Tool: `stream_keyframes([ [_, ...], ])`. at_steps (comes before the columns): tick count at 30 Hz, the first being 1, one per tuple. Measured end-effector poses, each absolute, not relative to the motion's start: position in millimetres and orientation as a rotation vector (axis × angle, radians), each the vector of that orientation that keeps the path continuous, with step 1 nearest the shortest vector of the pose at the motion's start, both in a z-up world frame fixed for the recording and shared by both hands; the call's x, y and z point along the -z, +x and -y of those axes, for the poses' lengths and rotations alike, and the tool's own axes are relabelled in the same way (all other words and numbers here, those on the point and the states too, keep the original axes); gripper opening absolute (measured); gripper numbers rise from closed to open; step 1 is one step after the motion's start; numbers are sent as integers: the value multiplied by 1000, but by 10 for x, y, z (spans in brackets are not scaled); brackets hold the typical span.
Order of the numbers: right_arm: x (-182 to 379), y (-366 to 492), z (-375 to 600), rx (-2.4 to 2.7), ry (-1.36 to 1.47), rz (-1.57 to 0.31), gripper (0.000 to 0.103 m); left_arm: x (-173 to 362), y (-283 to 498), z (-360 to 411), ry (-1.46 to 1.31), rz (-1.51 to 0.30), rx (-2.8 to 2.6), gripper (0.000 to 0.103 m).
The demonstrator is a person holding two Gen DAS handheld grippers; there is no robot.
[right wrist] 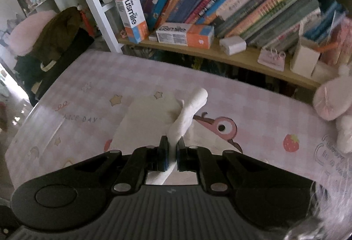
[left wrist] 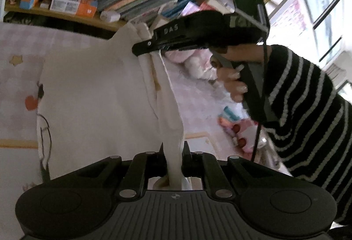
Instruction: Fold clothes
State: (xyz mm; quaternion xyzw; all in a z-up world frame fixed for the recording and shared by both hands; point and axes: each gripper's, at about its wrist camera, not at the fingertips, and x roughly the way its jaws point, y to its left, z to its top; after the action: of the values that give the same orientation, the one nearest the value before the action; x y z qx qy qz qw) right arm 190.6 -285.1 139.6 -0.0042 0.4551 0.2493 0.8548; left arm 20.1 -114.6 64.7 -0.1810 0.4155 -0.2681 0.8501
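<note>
Left wrist view shows the left gripper (left wrist: pixel 173 155) with its fingers closed on a bunched edge of a cream-white garment (left wrist: pixel 92 94), which hangs lifted above the pink checked bed sheet (left wrist: pixel 19 46). The right gripper (left wrist: pixel 151 46) pinches the same cloth's upper edge, held by the person's hand (left wrist: pixel 231 79). Right wrist view shows that gripper (right wrist: pixel 172 147) clamped on a twisted, rolled strip of the garment (right wrist: pixel 187 116), in front of the bookshelf (right wrist: pixel 231 57).
</note>
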Motion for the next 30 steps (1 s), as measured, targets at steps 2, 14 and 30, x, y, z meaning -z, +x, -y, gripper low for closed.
stream_keyframes([
  [2, -1331, 1909, 2965, -532, 14, -965, 7, -618, 202, 1291, -350, -894, 544, 10],
  [14, -959, 1944, 3568, -552, 142, -1017, 7, -495, 192, 1671, -285, -970, 498, 10],
  [30, -341, 2015, 3874, -426, 192, -1092, 9, -434, 152, 1824, -355, -1000, 589, 31],
])
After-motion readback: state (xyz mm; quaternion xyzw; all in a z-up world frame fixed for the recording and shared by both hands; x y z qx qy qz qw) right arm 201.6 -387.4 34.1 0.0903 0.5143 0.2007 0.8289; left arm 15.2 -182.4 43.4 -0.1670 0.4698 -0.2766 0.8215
